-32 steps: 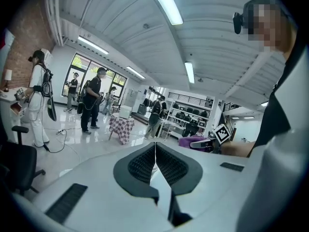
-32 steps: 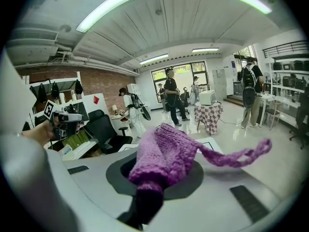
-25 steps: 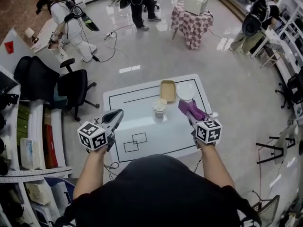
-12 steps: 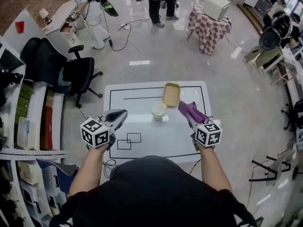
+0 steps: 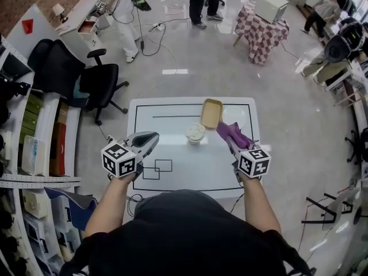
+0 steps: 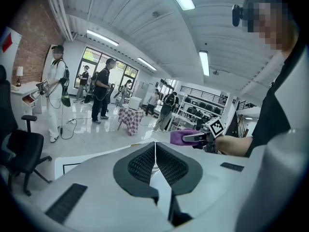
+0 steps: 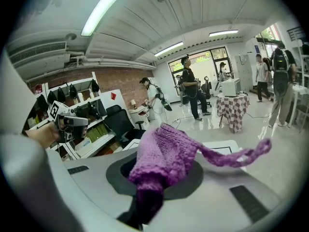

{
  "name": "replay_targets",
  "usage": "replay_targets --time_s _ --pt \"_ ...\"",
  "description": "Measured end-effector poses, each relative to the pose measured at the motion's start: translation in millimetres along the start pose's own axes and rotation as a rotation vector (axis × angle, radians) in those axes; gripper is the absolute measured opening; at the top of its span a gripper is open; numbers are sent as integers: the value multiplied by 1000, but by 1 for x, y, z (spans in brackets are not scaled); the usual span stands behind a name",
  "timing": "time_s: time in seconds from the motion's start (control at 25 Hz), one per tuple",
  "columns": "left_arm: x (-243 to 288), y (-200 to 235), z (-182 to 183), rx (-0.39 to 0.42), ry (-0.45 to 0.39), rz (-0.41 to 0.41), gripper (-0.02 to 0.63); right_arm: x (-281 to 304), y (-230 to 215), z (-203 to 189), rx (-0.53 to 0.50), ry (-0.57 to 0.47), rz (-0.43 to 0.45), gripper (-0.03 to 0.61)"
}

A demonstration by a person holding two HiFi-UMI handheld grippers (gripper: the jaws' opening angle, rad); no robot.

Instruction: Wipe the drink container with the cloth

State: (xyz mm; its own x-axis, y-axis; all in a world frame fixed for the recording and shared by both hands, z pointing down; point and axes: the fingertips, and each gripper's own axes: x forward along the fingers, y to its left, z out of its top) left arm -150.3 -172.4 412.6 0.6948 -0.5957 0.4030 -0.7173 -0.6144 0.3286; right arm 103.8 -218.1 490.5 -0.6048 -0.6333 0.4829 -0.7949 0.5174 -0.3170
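Observation:
The drink container (image 5: 195, 133), a pale lidded cup, stands upright in the middle of the white table (image 5: 172, 177). My right gripper (image 5: 229, 138) hovers just right of it, shut on a purple knitted cloth (image 5: 233, 132) that bunches over the jaws (image 7: 164, 153) and trails a loose strand to the right. My left gripper (image 5: 150, 138) hangs over the table's left side, apart from the cup, its jaws pressed together with nothing between them (image 6: 155, 153). In the left gripper view, the cloth (image 6: 179, 137) shows ahead in the other gripper.
A tan tray (image 5: 211, 112) lies just behind the cup. Black lines and rectangles mark the tabletop. A black office chair (image 5: 98, 82) stands left of the table, shelves run along the left wall, and a checkered table (image 5: 259, 33) and standing people are farther back.
Both grippers have sunk a little toward the table and edged forward, the right one still carrying the cloth. The cup has not moved.

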Motion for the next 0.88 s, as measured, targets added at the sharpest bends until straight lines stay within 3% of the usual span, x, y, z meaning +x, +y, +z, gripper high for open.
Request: replay_targets --time_s 0.56,0.88 --pt "21 23 -16 -10 22 -68 23 19 1 -10 13 40 -16 78" --pt "51 29 -32 78 31 -109 26 29 -5 -16 11 57 -17 78"
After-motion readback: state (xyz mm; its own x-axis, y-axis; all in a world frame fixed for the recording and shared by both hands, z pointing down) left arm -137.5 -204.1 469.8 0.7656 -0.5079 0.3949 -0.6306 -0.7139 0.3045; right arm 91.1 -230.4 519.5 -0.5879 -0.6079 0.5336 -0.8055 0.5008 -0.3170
